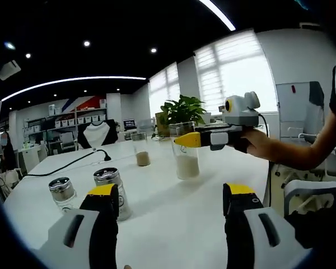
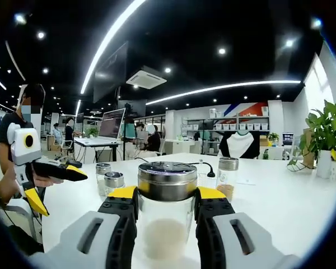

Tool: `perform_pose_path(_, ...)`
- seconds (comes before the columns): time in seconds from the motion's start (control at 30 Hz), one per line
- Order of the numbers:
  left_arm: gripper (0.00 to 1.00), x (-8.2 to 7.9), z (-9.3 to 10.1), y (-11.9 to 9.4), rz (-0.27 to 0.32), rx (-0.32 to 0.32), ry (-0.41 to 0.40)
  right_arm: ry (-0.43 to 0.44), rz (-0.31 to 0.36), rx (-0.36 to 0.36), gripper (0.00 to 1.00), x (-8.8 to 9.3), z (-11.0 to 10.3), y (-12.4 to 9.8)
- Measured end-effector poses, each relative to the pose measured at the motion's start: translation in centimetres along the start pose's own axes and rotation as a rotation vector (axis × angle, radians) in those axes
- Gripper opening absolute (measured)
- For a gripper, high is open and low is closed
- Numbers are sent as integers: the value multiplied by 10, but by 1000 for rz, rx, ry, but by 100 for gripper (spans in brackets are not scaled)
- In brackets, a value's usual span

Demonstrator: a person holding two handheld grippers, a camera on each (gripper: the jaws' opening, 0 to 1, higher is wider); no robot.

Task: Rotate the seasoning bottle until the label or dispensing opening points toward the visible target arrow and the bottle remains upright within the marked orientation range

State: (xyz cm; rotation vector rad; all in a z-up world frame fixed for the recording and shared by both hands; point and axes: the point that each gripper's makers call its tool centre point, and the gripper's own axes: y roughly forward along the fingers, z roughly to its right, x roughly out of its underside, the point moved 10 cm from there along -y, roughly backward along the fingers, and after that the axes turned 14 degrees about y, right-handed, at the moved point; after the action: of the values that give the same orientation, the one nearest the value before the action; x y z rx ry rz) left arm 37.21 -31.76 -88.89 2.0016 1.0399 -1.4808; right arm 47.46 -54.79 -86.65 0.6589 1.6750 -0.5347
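Note:
A tall glass seasoning bottle (image 2: 167, 224) with a metal lid and white powder in its lower part stands upright on the white table (image 2: 280, 213). My right gripper (image 2: 167, 196) is shut on it just below the lid. In the left gripper view the same bottle (image 1: 187, 162) stands mid-table, with the right gripper (image 1: 185, 140) reaching in from the right, held by a person's hand. My left gripper (image 1: 171, 193) is open and holds nothing, low over the near table. It also shows at the left of the right gripper view (image 2: 59, 188), jaws apart.
Two small metal-lidded shakers (image 1: 109, 182) (image 1: 63, 190) stand near my left jaw. A glass jar with brown contents (image 1: 141, 151) is behind the bottle. A black cable (image 1: 73, 162) crosses the table's left. A potted plant (image 1: 182, 109) sits at the far end. People sit at desks in the background (image 2: 140, 140).

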Motion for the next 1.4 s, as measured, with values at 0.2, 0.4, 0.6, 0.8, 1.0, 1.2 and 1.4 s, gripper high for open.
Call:
perform_pose_path(0.2, 80, -3, -2, 7, 10, 29, -11, -35, 6, -14, 37, -1, -13, -7)
perform_pose_path(0.4, 80, -2, -1, 10, 16, 38, -8, -27, 5, -43, 37, -2, -22, -14)
perform_pose_path(0.6, 80, -1, 3, 14, 30, 69, 8, -27, -5, -53, 37, 0, -25, -18)
perform_pose_path(0.8, 80, 0, 6, 16, 33, 86, 6, -33, -11, -58, 37, 3, -28, -21)
perform_pose_path(1.0, 79, 0, 9, 20, 41, 103, 2, -28, -14, -85, 37, 6, -33, -24)
perform_pose_path(1.2, 74, -2, 11, 20, 74, 111, -11, -18, -13, -140, 37, 8, -38, -28)
perform_pose_path(1.4, 74, -2, 14, 19, 80, 120, -6, 25, -14, -169, 37, 11, -42, -28)
